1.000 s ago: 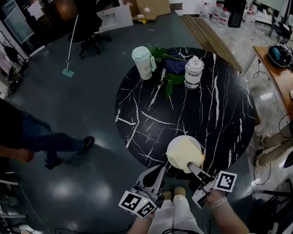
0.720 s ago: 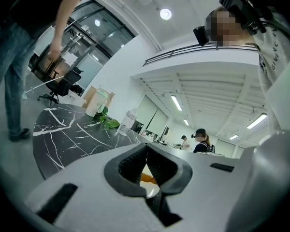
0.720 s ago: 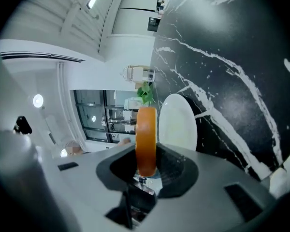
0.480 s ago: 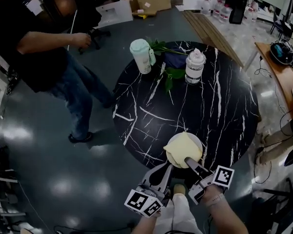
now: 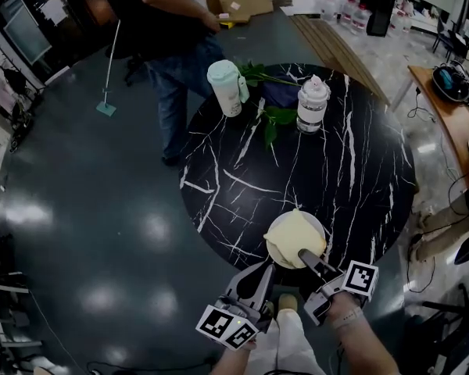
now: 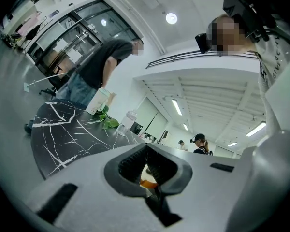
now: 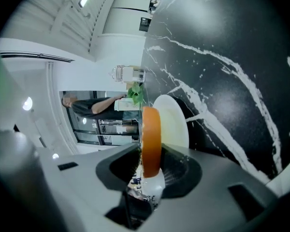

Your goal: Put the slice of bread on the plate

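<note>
1. Slice of bread (image 5: 293, 237), pale and soft-looking, lies over a white plate (image 5: 272, 255) in the head view. The plate is near the closest edge of a round black marble table (image 5: 352, 178). The right gripper (image 5: 303, 254) pinches the slice's near side. Whether the bread rests on the plate or hangs just above it cannot be told. The left gripper (image 5: 255, 272) sits off the table, just beside the plate. Risk: because the plate is so close to the table's edge, a nudge from either gripper could slide it off.

2. In the left gripper view, the pads (image 6: 133, 161) meet with nothing between them. A cup (image 6: 99, 100) and a bottle (image 6: 129, 122) stand far across the table. This gripper is little hazard unless it swings toward the plate.

3. In the right gripper view, the jaws are clamped on the slice's orange-brown crust (image 7: 151, 129), seen edge-on. The plate (image 7: 176, 122) is just beyond it. Risks: if the slice is let go off-centre it could tip over the rim onto the table. The soft crumb may cling to a pad and be dragged back out. A harder squeeze could tear it.
</note>
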